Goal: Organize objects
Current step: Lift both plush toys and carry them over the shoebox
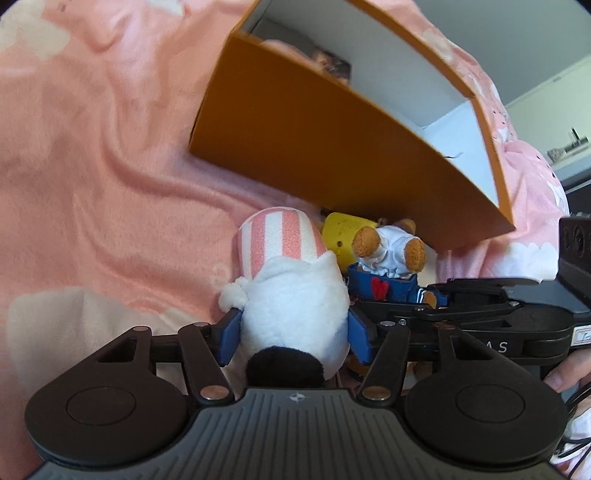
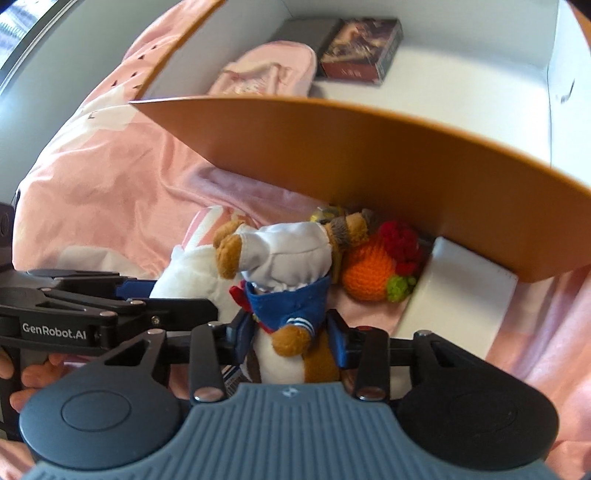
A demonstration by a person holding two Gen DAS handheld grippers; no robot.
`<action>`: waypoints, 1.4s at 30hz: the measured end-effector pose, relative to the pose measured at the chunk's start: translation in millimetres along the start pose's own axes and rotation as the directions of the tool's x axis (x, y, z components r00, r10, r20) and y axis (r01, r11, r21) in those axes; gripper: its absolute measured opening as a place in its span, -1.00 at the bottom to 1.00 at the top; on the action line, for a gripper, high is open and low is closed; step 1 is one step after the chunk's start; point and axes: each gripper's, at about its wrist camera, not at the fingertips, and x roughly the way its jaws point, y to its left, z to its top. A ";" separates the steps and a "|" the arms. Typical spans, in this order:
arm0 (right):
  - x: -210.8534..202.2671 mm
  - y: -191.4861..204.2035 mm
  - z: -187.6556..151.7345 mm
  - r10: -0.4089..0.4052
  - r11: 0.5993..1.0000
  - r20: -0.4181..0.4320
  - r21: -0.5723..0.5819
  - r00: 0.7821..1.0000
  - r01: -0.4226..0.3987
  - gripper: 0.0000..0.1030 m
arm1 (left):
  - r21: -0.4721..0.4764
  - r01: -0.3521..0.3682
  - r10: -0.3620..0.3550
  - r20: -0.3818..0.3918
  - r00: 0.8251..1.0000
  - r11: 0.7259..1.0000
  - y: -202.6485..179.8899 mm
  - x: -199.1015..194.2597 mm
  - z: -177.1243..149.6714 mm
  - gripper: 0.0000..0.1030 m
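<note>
My left gripper (image 1: 293, 334) is shut on a white plush toy (image 1: 295, 314) with a pink-striped hat, held in front of the orange box (image 1: 314, 147). My right gripper (image 2: 290, 341) is shut on a brown teddy bear (image 2: 291, 266) in a white and blue sailor outfit; the bear also shows in the left wrist view (image 1: 388, 254). The box (image 2: 369, 155) has a white inside and holds a pink pouch (image 2: 269, 70), a dark card box (image 2: 362, 48) and a grey item (image 2: 306, 31). The two toys are side by side just short of the box wall.
A yellow toy (image 1: 341, 232), an orange crocheted fruit (image 2: 373, 273) with red and green bits and a white flat box (image 2: 461, 291) lie on the pink blanket (image 1: 92, 166) against the orange box wall. The person's fingers (image 1: 565, 376) hold the right gripper's handle.
</note>
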 end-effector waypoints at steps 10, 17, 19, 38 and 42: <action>-79.3 26.4 0.6 -0.011 0.994 0.187 -0.108 0.982 0.032 -0.17 | 0.198 -0.012 -0.025 0.185 0.982 0.980 -45.2 -61.7 2.0 0.29; -140.2 33.9 15.5 0.011 0.992 0.365 -0.118 0.931 0.034 -0.17 | 0.242 0.005 -0.088 0.334 0.939 0.970 -78.9 -91.3 24.5 0.29; -154.9 36.1 20.6 0.006 0.992 0.419 -0.116 0.908 0.047 -0.17 | 0.254 0.008 -0.103 0.362 0.927 0.967 -84.1 -99.4 33.3 0.29; -121.4 -33.3 102.5 -0.119 0.992 0.361 0.074 0.925 0.099 -0.17 | 0.295 0.076 -0.127 0.156 0.980 0.952 -82.0 -21.2 119.6 0.29; -96.7 -51.4 108.1 -0.111 0.990 0.252 0.108 0.961 0.086 -0.17 | 0.258 0.068 -0.093 0.086 0.992 0.964 -76.2 3.9 118.9 0.29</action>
